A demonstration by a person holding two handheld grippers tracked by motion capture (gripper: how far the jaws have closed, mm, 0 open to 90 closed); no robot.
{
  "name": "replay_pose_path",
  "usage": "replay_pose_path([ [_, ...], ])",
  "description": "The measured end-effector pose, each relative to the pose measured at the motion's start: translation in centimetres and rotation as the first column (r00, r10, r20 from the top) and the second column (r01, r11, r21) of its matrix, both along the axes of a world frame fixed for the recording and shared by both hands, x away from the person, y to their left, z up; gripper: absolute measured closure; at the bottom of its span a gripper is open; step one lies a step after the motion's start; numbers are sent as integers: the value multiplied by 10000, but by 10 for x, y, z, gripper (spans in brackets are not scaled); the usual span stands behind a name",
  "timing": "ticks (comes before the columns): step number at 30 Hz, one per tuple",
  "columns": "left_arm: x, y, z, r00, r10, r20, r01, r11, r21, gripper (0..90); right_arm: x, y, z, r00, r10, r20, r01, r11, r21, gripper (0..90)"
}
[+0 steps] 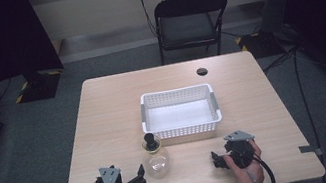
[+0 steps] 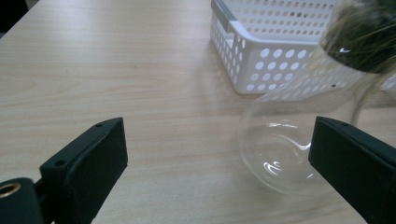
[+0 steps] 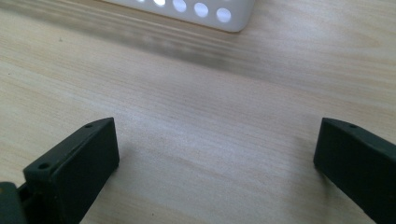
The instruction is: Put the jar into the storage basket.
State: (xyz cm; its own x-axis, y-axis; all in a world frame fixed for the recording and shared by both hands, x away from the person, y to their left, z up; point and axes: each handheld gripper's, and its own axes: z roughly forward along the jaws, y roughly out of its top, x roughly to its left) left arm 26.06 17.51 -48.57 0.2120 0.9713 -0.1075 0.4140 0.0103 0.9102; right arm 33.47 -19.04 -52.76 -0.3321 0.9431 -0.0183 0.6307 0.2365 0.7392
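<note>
High view overhead facing forward-down; both gripper views low, close, sharing the white basket [image 1: 179,111] and table [image 1: 111,126].

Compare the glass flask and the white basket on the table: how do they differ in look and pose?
The glass flask is clear and round-bellied with a dark stopper; the white basket is opaque, rectangular and perforated. The flask is narrow and closed on top, while the basket is wide, open and looks empty. The flask stands nearer the left gripper. Both rest upright on the table.
</note>
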Motion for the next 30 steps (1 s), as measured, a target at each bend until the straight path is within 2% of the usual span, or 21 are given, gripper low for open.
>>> replay_pose_path([
  [4,-3,-2,4,9993,-271,277,272,9996,-46,54,0,0,0,10000,-1,0,1,10000,1,0],
  [7,-4,-4,6,9986,-476,238,477,9989,-25,60,0,0,0,10000,-1,-3,1,10000,2,0],
  [13,-5,-7,11,9956,-713,605,724,9972,-163,43,0,0,0,10000,-1,-1,1,10000,1,0],
  [18,-5,-10,14,9916,-923,910,968,9942,-460,56,0,0,0,10000,-3,-3,3,10000,3,0],
  [23,-5,-15,17,9853,-1306,1103,1352,9902,-348,49,0,0,0,10000,1,-2,-1,10000,1,0],
  [30,0,-23,21,9767,-1830,1126,1856,9825,-133,42,0,0,0,10000,0,-2,0,10000,-1,0],
])
